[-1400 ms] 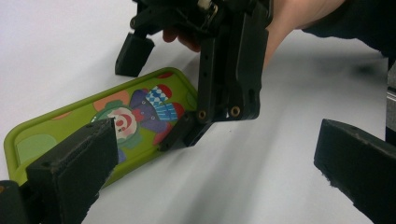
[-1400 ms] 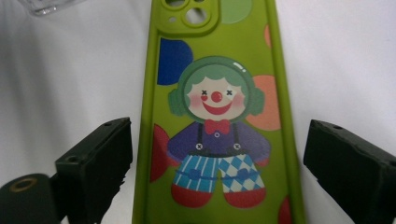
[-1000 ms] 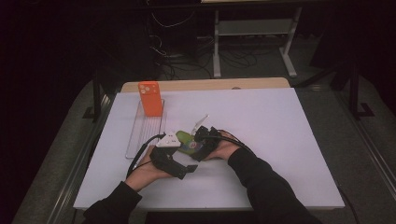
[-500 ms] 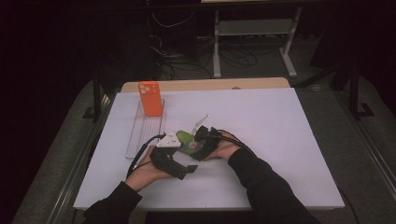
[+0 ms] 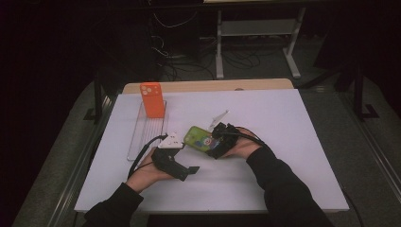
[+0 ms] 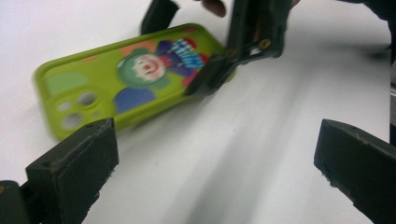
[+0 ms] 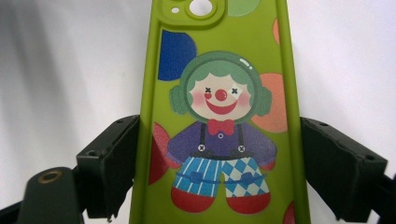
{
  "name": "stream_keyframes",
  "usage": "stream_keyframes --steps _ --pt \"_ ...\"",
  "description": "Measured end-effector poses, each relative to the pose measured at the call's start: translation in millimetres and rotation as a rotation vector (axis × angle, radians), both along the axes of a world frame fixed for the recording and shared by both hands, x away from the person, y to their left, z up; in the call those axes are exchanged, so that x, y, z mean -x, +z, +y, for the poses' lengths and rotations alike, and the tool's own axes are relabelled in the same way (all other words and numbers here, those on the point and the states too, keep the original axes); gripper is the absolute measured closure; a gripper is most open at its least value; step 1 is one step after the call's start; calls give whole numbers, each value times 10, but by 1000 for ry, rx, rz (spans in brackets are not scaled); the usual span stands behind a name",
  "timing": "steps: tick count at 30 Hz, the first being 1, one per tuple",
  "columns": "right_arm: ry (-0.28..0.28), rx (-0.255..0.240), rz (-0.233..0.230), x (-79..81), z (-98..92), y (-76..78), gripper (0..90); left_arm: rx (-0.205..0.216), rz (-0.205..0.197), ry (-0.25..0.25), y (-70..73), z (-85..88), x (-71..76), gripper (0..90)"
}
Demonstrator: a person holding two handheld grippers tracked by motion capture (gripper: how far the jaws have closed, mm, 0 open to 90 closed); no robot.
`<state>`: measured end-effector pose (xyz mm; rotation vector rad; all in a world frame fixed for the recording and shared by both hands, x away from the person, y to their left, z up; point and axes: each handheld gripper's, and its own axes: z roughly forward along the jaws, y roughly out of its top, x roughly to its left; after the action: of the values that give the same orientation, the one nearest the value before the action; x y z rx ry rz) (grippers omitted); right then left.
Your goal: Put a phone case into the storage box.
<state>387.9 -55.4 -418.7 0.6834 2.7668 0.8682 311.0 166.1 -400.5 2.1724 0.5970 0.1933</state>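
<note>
Between right tongs (image 7: 219, 172), green phone case (image 7: 219, 116)

High view looks down; both close gripper views share green case (image 6: 135, 74).

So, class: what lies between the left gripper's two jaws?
Only bare white table, seen in the left gripper view. The left gripper is open; the green phone case lies beyond its jaws, in the right gripper.

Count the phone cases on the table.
2. A green clown phone case lies mid-table between the jaws of the right tool; an orange phone case stands upright at the far end of the clear rack.
</note>
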Motion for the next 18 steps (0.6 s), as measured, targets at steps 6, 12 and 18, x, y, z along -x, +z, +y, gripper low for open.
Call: stream_keyframes --steps 6,12,18 --pt "21 -5 6 72 -228 86 153 -1 8 -2 74 8 -62 0" --pt "54 4 -4 110 -402 173 153 2 15 -22 171 20 -147 0" --pt "92 10 8 129 -558 256 152 -16 16 -77 223 -27 -219 0"
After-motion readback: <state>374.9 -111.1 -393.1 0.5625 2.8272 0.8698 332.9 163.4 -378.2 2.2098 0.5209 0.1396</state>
